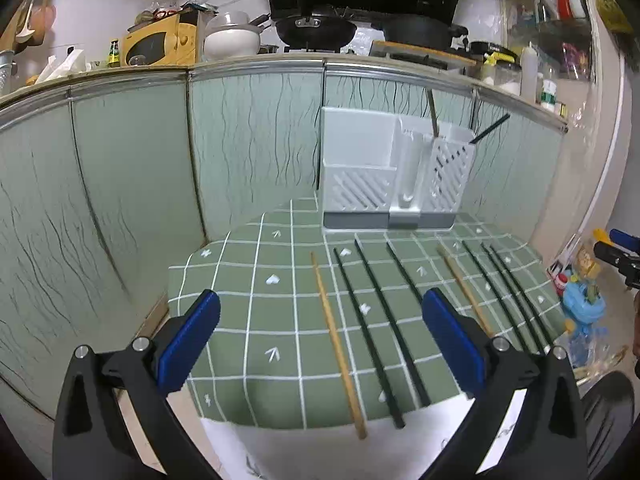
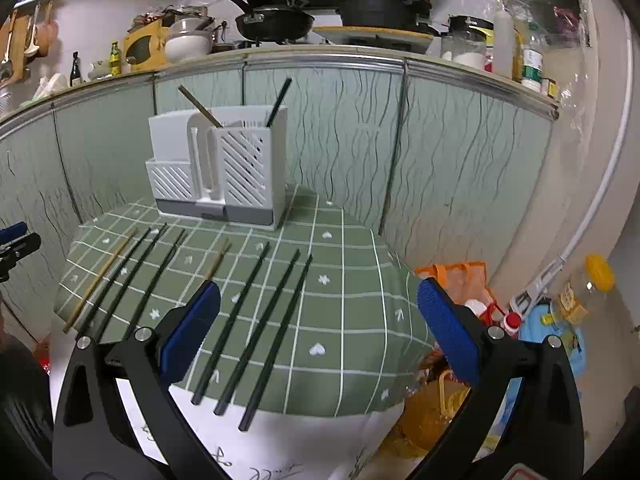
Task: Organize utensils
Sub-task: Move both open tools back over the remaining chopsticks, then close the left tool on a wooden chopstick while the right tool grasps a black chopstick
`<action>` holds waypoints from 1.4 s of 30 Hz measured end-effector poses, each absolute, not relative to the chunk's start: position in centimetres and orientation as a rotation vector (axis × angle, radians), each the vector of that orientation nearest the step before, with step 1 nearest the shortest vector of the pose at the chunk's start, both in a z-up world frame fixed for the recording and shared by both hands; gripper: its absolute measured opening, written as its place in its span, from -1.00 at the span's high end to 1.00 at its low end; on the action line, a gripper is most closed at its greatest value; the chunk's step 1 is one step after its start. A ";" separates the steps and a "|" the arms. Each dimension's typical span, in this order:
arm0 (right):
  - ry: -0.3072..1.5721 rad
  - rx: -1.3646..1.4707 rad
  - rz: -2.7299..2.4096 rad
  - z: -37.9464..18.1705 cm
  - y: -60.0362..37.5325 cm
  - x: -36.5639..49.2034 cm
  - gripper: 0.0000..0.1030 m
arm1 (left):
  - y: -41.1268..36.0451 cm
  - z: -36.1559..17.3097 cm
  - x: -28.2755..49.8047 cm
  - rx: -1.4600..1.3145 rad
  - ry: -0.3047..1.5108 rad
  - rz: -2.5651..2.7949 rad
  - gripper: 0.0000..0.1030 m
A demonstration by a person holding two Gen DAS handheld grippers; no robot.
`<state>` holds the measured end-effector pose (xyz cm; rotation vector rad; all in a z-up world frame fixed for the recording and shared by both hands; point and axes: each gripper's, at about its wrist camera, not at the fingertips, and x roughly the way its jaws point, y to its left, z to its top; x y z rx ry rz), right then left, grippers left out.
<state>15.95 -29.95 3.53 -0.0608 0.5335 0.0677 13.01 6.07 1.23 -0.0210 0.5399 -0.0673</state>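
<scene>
A white slotted utensil holder (image 1: 394, 172) (image 2: 218, 172) stands at the back of a small table covered by a green checked cloth (image 1: 260, 280) (image 2: 352, 300). One wooden and one dark chopstick stick out of the holder's tall compartment (image 2: 244, 168). Several chopsticks lie in a row on the cloth: a wooden one (image 1: 338, 344) at the left, dark ones (image 1: 384, 332) (image 2: 256, 328) and another wooden one (image 1: 464, 292) (image 2: 218, 262). My left gripper (image 1: 320, 344) hovers open over the front left of the row. My right gripper (image 2: 318, 332) hovers open over the rightmost dark chopsticks. Neither holds anything.
Green patterned cabinet doors (image 1: 140, 168) rise behind the table under a counter with pans (image 1: 316, 28), a pot and bottles. Bags, bottles and a blue toy (image 2: 560, 320) clutter the floor to the right. The other gripper (image 1: 618, 256) shows at the far right edge of the left wrist view.
</scene>
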 end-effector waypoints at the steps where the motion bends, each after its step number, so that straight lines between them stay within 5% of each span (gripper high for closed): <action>1: 0.523 -0.056 0.054 3.2 -30.0 15.7 -0.84 | 6.0 1.0 12.9 -0.016 0.546 -0.065 -0.87; 4: 0.496 -0.040 0.031 2.5 -30.2 15.0 -0.84 | 5.9 -0.2 12.9 -0.015 0.576 -0.063 -0.63; 11: 0.508 -0.054 0.003 0.5 -29.8 14.3 -0.84 | 4.9 -3.6 13.0 0.007 0.642 -0.049 -0.46; 24: 0.632 -0.015 -0.011 -3.9 -30.1 15.0 -0.81 | 3.1 -6.9 14.9 0.036 0.745 0.008 0.34; 42: 0.750 -0.043 0.085 -7.6 -27.2 16.5 0.13 | 2.4 -7.9 14.5 0.059 0.707 0.018 0.58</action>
